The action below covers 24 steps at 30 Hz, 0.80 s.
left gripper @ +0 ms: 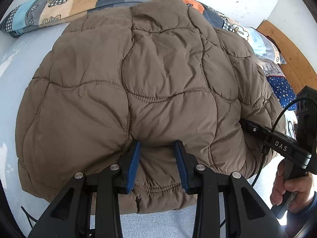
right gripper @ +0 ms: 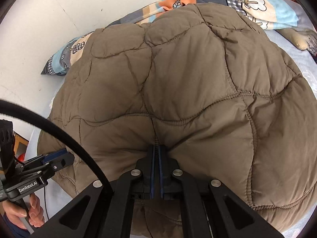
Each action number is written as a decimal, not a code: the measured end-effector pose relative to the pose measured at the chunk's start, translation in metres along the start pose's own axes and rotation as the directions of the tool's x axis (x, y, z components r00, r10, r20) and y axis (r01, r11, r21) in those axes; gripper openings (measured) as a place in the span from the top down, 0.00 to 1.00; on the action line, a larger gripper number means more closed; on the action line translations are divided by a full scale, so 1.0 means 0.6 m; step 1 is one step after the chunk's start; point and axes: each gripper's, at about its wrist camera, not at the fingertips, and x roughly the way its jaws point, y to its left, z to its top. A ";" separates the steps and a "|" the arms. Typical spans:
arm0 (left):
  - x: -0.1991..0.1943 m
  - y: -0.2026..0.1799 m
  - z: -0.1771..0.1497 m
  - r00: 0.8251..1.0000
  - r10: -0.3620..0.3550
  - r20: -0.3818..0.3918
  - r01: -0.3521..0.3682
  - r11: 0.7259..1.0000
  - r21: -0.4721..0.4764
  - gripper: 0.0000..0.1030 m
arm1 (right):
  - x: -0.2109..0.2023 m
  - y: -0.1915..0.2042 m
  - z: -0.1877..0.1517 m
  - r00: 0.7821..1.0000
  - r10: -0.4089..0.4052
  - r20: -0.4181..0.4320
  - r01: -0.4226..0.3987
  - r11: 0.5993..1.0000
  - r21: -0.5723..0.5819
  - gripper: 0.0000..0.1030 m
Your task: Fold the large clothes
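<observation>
A brown quilted puffer jacket [left gripper: 138,69] lies spread over the bed and fills most of both views [right gripper: 188,79]. My left gripper [left gripper: 157,144] is open. Its blue pads [left gripper: 134,158] stand apart over the jacket's near hem, and their inner faces are bare. My right gripper [right gripper: 158,146] is shut, and creases in the jacket run into its tips as if a pinch of fabric sits there. In the left wrist view the right gripper [left gripper: 245,124] digs into the jacket's right side. The right wrist view has the left gripper [right gripper: 59,155] at the jacket's left edge.
A patterned quilt [left gripper: 79,2] is bunched along the wall behind the jacket [right gripper: 255,4]. Light blue sheet [left gripper: 11,99] borders the jacket. A navy starred pillow [left gripper: 283,91] and a wooden headboard [left gripper: 287,49] lie to the right. A person's hand [left gripper: 291,188] grips each handle, and a black cable [right gripper: 59,130] arcs across.
</observation>
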 end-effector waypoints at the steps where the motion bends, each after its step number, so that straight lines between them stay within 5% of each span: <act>1: 0.002 0.003 0.002 1.000 -0.006 -0.003 0.006 1.000 -0.008 0.65 | -0.001 0.001 -0.001 1.000 -0.003 0.000 0.003 1.000 -0.001 1.00; 9: -0.022 0.012 0.011 0.999 -0.050 0.021 0.051 0.998 -0.030 0.66 | 0.007 0.018 0.006 1.000 -0.004 0.006 0.004 1.000 -0.002 1.00; 12: -0.083 0.005 0.044 0.990 -0.066 0.125 0.063 0.998 0.032 0.66 | -0.032 0.010 0.017 0.997 0.077 0.012 -0.078 0.995 0.060 0.97; 15: -0.122 0.010 0.088 0.979 -0.014 0.205 0.001 0.998 0.062 0.65 | -0.101 0.014 0.047 0.987 0.116 0.114 -0.121 0.992 0.032 0.92; 19: -0.085 -0.004 0.182 0.985 0.022 0.169 -0.036 0.996 0.078 0.65 | -0.150 0.013 0.093 0.978 0.023 0.206 -0.015 0.999 -0.037 0.77; 21: -0.046 -0.033 0.212 0.989 0.066 0.132 -0.082 0.989 0.126 0.65 | -0.142 -0.004 0.130 0.971 -0.090 0.220 0.100 0.994 -0.036 0.76; 24: 0.035 -0.068 0.249 0.995 0.087 0.039 -0.092 0.981 0.170 0.65 | -0.116 -0.028 0.179 0.968 -0.131 0.213 0.141 0.989 -0.032 0.76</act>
